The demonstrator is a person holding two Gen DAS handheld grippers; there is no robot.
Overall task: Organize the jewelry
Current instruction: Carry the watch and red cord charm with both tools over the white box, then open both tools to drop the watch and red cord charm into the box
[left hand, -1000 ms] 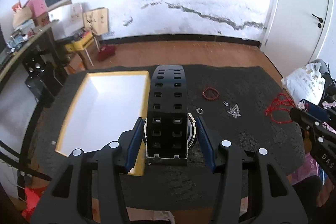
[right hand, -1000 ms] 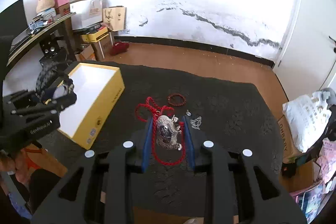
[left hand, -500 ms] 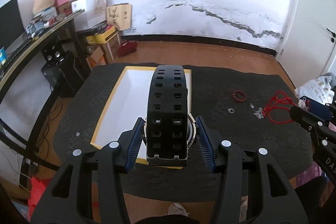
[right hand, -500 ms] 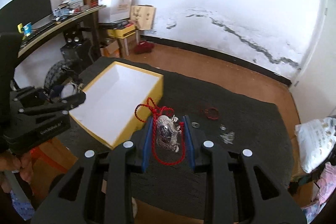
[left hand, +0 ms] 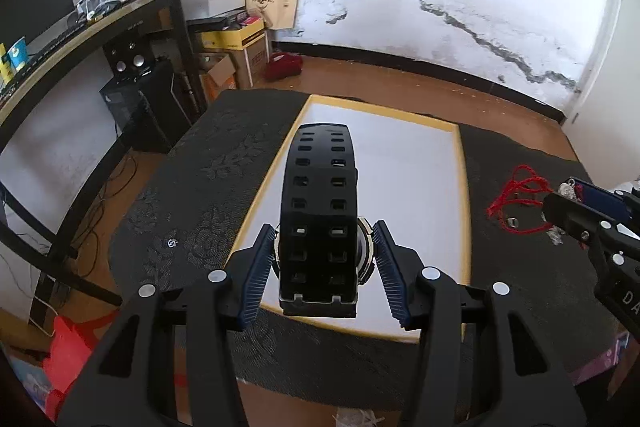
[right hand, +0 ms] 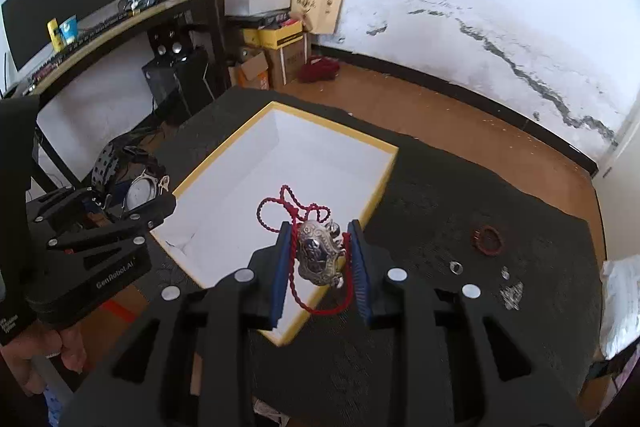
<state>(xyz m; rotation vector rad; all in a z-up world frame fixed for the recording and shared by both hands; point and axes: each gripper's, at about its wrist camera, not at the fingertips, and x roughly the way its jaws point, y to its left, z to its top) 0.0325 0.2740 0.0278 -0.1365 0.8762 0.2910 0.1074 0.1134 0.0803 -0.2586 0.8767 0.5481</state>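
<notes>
My left gripper [left hand: 322, 259] is shut on a black wristwatch [left hand: 318, 211] with a perforated strap, held above the near edge of a yellow-rimmed white box [left hand: 420, 171]. It also shows in the right wrist view [right hand: 132, 195]. My right gripper [right hand: 320, 263] is shut on a silver pendant [right hand: 318, 259] with a red cord [right hand: 292, 207], held above the box's [right hand: 280, 147] near right corner. The box looks empty.
A dark patterned cloth [right hand: 460, 211] covers the table. On it to the right lie a red bead bracelet [right hand: 487, 239], a small ring [right hand: 456, 267] and silver bits [right hand: 512, 293]. A small ring [left hand: 173, 243] lies left of the box. A cluttered desk [left hand: 80, 23] stands at the left.
Both grippers have moved left and risen with their loads; the box now lies directly below both. Grips have not changed.
</notes>
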